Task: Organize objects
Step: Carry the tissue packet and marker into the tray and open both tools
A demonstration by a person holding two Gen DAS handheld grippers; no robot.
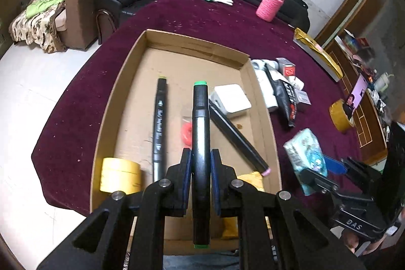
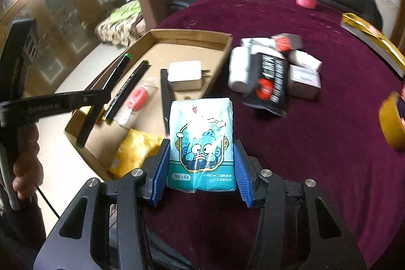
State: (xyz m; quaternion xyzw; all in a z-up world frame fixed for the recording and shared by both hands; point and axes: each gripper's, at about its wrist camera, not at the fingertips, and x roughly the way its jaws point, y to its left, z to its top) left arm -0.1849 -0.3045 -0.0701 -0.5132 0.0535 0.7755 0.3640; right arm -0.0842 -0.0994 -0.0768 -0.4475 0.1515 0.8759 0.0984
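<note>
The left claw (image 1: 200,163) clamps a green-capped black marker (image 1: 200,118) lengthwise over the shallow cardboard box (image 1: 195,42); the right claw (image 2: 201,163), clamped on a teal tissue pack (image 2: 201,143), hangs just right of it.

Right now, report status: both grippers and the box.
Left gripper shut on green-capped marker, over box. Right gripper shut on tissue pack, beside box. Nothing blocking.
</note>
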